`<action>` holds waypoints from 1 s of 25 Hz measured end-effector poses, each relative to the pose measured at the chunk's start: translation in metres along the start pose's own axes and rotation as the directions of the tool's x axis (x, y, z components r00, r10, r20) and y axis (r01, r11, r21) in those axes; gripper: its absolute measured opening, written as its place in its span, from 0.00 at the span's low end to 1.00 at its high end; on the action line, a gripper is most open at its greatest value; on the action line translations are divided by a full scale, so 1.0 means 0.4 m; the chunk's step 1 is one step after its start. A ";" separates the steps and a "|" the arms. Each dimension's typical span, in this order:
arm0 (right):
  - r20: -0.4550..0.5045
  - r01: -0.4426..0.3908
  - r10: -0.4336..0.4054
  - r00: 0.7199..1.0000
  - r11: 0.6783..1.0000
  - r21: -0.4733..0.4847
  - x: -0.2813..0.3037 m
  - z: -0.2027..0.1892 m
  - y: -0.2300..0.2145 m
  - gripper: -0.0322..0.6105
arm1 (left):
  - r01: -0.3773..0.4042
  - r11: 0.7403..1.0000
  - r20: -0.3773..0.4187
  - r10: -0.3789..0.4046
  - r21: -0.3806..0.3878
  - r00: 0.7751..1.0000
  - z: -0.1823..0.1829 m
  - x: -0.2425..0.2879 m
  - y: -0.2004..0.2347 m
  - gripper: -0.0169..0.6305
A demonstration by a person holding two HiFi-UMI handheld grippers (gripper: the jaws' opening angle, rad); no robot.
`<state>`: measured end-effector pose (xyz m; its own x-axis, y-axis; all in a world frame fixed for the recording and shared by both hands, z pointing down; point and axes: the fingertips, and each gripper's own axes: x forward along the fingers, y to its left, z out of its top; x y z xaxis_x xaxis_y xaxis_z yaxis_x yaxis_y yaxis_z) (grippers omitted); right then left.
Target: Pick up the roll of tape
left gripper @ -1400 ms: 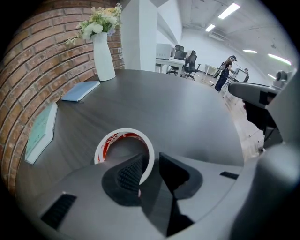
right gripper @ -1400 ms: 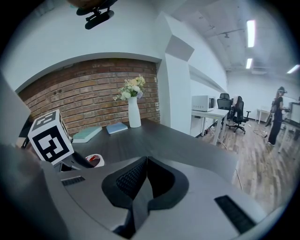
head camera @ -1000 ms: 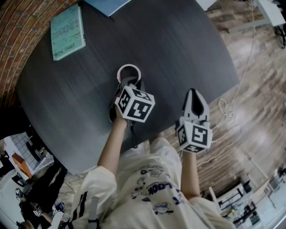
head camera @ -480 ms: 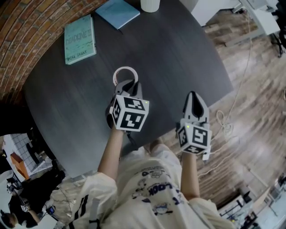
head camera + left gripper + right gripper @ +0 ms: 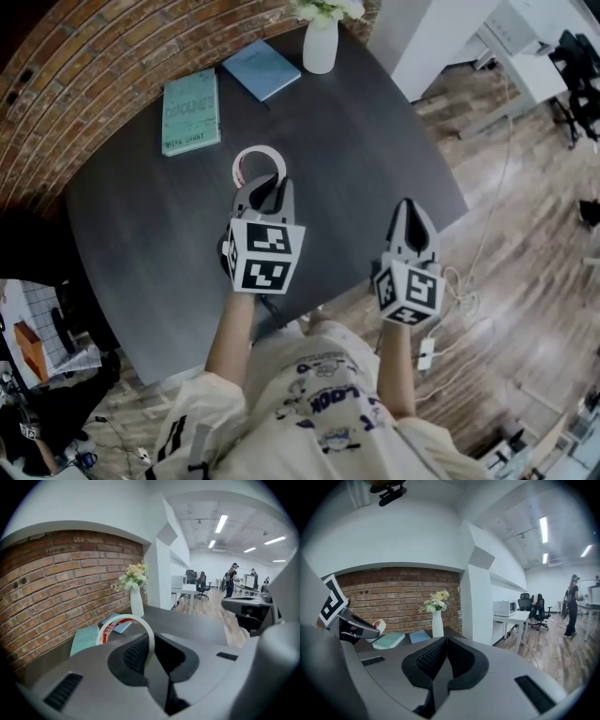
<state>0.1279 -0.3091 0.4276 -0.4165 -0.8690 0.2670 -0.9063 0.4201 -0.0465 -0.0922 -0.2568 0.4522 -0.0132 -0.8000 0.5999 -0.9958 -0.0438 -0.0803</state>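
Observation:
The roll of tape (image 5: 259, 159) is a white ring with red print inside. My left gripper (image 5: 265, 192) is shut on its near rim and holds it in the air above the dark round table (image 5: 375, 141). In the left gripper view the tape roll (image 5: 123, 620) stands upright, pinched between the jaws of the left gripper (image 5: 151, 641). My right gripper (image 5: 411, 211) hovers past the table's near right edge, shut with nothing in it; its pads meet in the right gripper view (image 5: 445, 641). That view also shows the tape roll (image 5: 378, 625) at the far left.
A teal book (image 5: 191, 122), a blue book (image 5: 262, 67) and a white vase (image 5: 320, 42) with flowers stand at the table's far side by the brick wall (image 5: 103, 56). White cables (image 5: 450, 281) lie on the wooden floor at the right. People stand far off in the office.
Both grippers have risen. The left one has lifted the tape roll off the table and tilted up; more of the table's far side has come into view.

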 end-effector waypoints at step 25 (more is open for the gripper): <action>0.192 -0.019 0.028 0.981 0.999 -0.045 0.002 0.186 0.049 0.06 | -0.066 0.994 0.402 0.094 -0.085 0.911 0.188 -0.186 0.087 0.09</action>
<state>0.1045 -0.3212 0.3552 -0.4475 -0.8911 0.0754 -0.8939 0.4482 -0.0083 -0.1190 -0.2439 0.3450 -0.0697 -0.9732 0.2192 -0.9969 0.0598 -0.0513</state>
